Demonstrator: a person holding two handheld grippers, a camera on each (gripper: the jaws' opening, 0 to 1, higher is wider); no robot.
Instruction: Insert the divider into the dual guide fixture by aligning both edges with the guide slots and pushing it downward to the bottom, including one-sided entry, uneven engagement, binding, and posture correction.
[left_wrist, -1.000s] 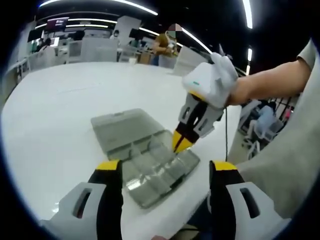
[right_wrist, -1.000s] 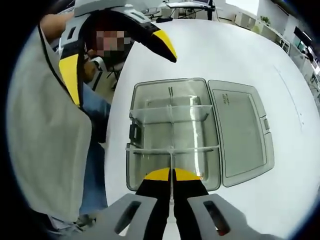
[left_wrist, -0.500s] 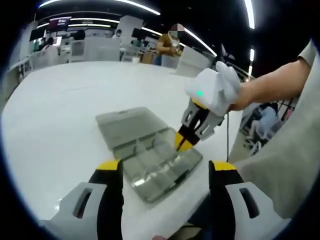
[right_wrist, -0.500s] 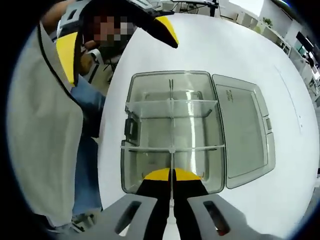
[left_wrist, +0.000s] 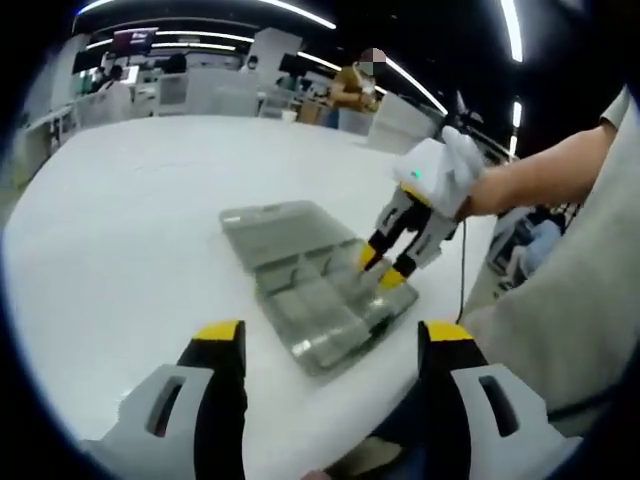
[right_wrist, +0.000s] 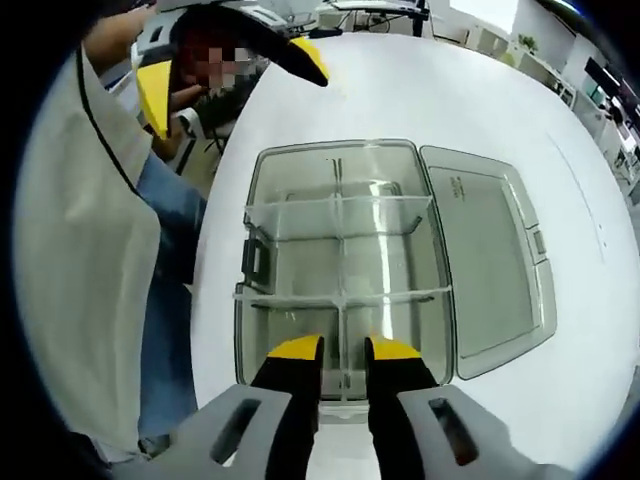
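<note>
Up front in left gripper view: left gripper (left_wrist: 331, 345) spread wide above white table (left_wrist: 120, 230), clear box (left_wrist: 318, 285) beyond

Then right gripper view: right gripper (right_wrist: 343, 349) parted slightly around upright divider (right_wrist: 342, 335), lid (right_wrist: 488, 260) print unreadable

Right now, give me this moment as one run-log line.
right gripper: open, over clear divider | divider: standing in compartment box | box lid: open | left gripper: open, empty
</note>
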